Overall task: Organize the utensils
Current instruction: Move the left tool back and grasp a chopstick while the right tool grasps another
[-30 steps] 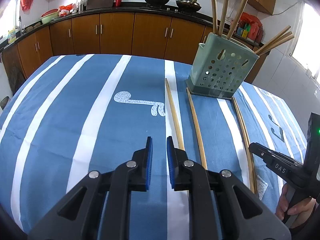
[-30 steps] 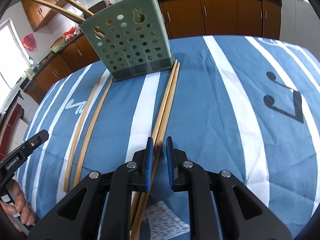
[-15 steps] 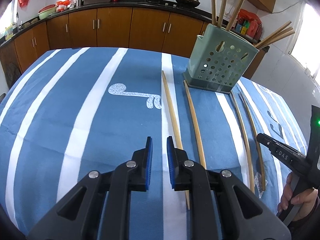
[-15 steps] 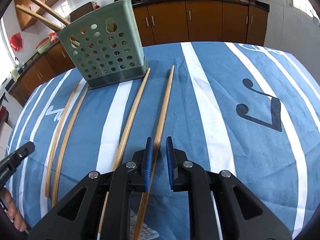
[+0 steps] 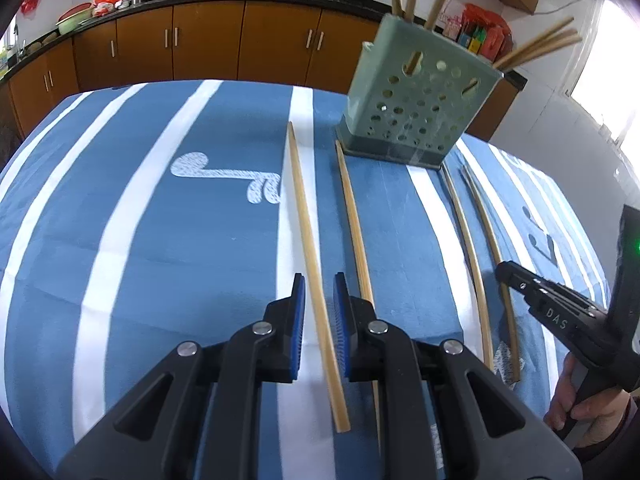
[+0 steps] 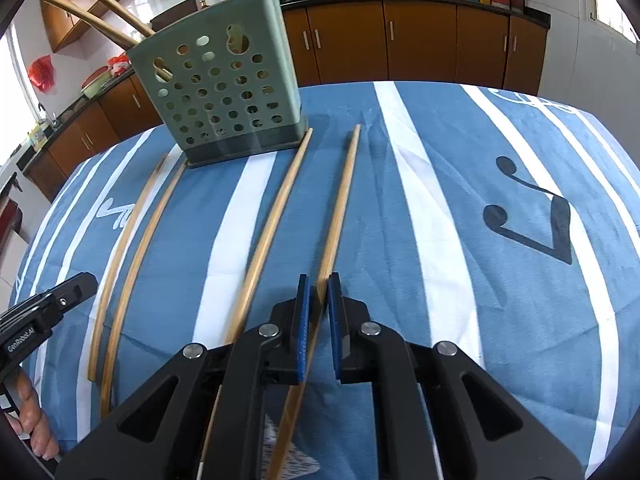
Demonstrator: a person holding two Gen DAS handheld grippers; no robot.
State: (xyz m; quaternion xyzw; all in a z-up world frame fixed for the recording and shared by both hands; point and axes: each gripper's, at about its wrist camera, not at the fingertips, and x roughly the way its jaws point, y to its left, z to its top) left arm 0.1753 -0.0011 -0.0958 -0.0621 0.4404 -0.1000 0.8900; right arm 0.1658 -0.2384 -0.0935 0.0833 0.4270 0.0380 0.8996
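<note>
Legibly, the right gripper's side (image 5: 560, 316) carries white lettering "DAS" in the left wrist view, and the left gripper's side (image 6: 36, 320) reads "GenRobot.AI" in the right wrist view. Both tools are held low and nearly level over the table, pointing toward the holder (image 5: 416, 100), a pale green perforated plastic caddy on a dark base, standing at the far side of the cloth. The left gripper (image 5: 319, 316) has its blue ribbed pads set narrowly apart, straddling the leftmost chopstick (image 5: 308, 240); whether the pads touch the stick I cannot tell. The right gripper (image 6: 316, 312) likewise shows a narrow gap with the rightmost chopstick (image 6: 340, 208) running between its pads; contact cannot be judged. Four long, slender bamboo chopsticks lie on the cloth, roughly parallel, tips toward the holder: second stick (image 5: 354, 224) just beside the first, third stick (image 5: 470, 256) and fourth (image 5: 492, 256) near the right tool. More chopsticks (image 5: 536, 44) stand tilted inside the holder. The tablecloth (image 5: 180, 240) is soft blue fabric with white stripes and music-note prints. A bare hand (image 5: 588, 412) grips the right tool's handle.
</note>
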